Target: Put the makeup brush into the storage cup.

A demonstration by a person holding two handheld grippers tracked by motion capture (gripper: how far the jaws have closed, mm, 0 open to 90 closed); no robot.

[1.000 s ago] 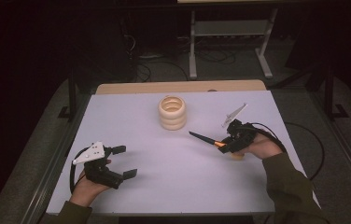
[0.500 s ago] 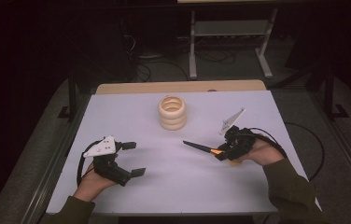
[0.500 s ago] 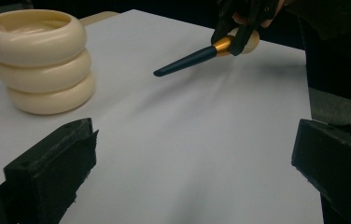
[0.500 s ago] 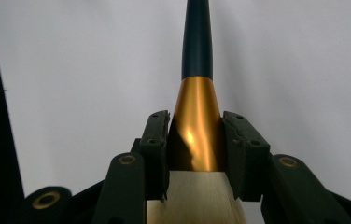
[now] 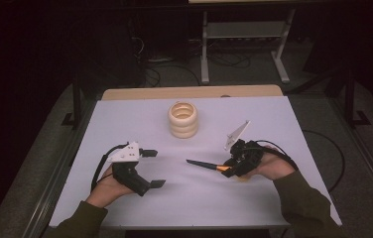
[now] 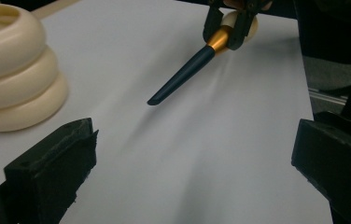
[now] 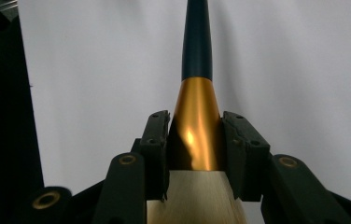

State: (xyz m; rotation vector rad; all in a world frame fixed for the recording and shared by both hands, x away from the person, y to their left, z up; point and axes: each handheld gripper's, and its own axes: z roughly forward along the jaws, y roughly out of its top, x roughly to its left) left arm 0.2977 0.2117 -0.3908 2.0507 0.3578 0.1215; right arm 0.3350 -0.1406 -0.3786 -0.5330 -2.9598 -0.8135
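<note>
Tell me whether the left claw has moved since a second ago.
Yes. In the high view the left claw has slid right and slightly up the picture, coming nearer the stack of rings, which stayed put.

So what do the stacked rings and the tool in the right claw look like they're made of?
The stacked rings look like smooth cream plastic or glazed ceramic: soft, even sheen, no grain. I can't tell which. The tool, clamped in the right claw, has a dark matte tapered handle, a shiny gold band that reflects like metal, and a pale, finely streaked part, perhaps bristles or wood.
</note>
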